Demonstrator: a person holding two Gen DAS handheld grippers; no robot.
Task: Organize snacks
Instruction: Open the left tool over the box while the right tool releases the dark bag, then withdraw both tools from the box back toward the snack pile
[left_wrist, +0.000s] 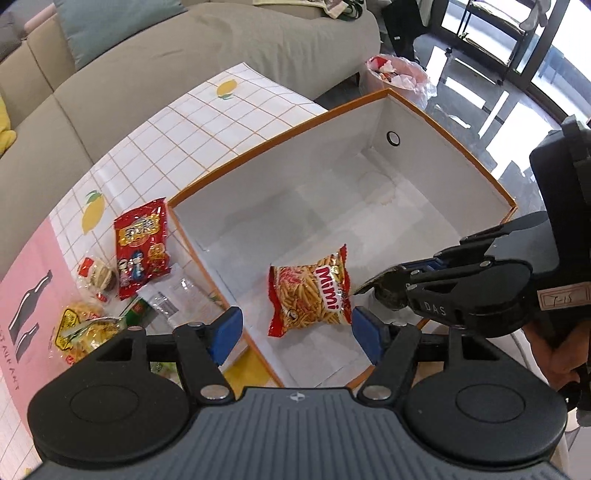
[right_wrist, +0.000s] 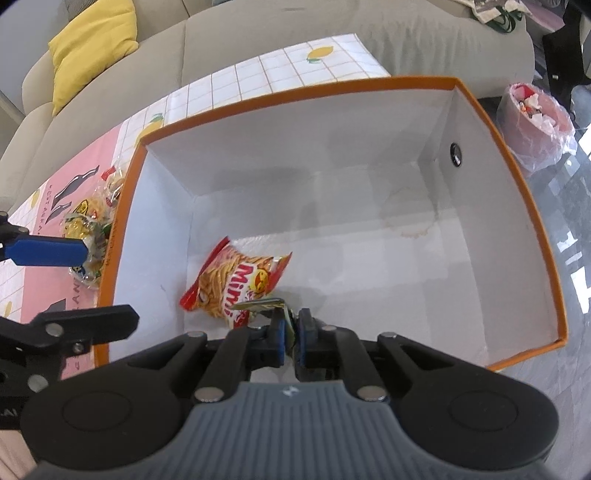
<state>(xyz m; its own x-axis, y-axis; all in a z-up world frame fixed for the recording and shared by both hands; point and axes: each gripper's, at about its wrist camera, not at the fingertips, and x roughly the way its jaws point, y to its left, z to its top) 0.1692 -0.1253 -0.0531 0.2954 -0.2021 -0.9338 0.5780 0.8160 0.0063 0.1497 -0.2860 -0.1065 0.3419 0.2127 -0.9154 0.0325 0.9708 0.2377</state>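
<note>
While loose snack packets (left_wrist: 140, 247) lie on the tablecloth at left, the left gripper (left_wrist: 295, 334) hangs spread and empty over the orange-rimmed box (right_wrist: 517, 177), where the Mimi packet (right_wrist: 236, 284) lies, its near corner pinched by the right gripper (right_wrist: 290, 334).

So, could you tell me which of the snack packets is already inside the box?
The Mimi packet alone lies in the orange-rimmed box; the other packets sit outside on the tablecloth.
</note>
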